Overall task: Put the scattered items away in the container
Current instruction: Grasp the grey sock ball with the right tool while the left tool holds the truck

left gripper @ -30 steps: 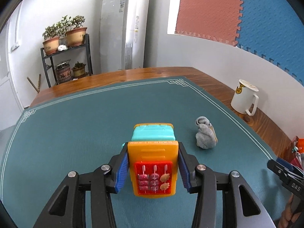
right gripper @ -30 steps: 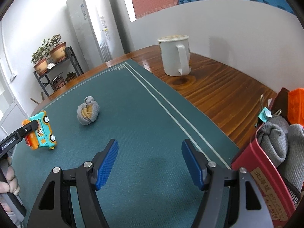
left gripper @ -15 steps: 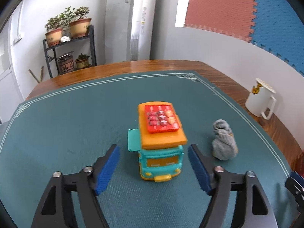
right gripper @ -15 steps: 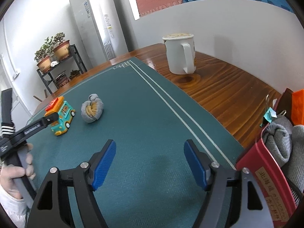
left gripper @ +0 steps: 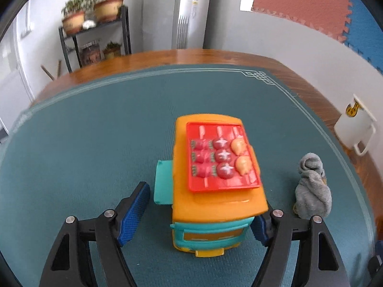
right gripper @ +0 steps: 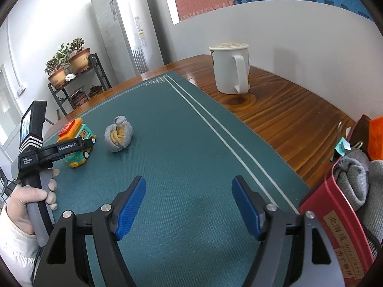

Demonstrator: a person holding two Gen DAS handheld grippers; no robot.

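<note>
An orange and teal toy truck with a red food tray on its roof stands on the green mat. My left gripper is open, with its jaws on either side of the truck's near end, not closed on it. The truck also shows in the right wrist view, with the left gripper over it. A rolled grey sock lies to the truck's right. My right gripper is open and empty over the mat. A red container with grey socks in it stands at the right.
A white mug stands on the bare wooden table beyond the mat's right border; it also shows in the left wrist view. A teal binder clip sits on the container's rim. A plant shelf stands off the table.
The left gripper let go of the truck, which now stands on the mat, and has come back down around its near end. The right gripper stayed open and shifted slightly.
</note>
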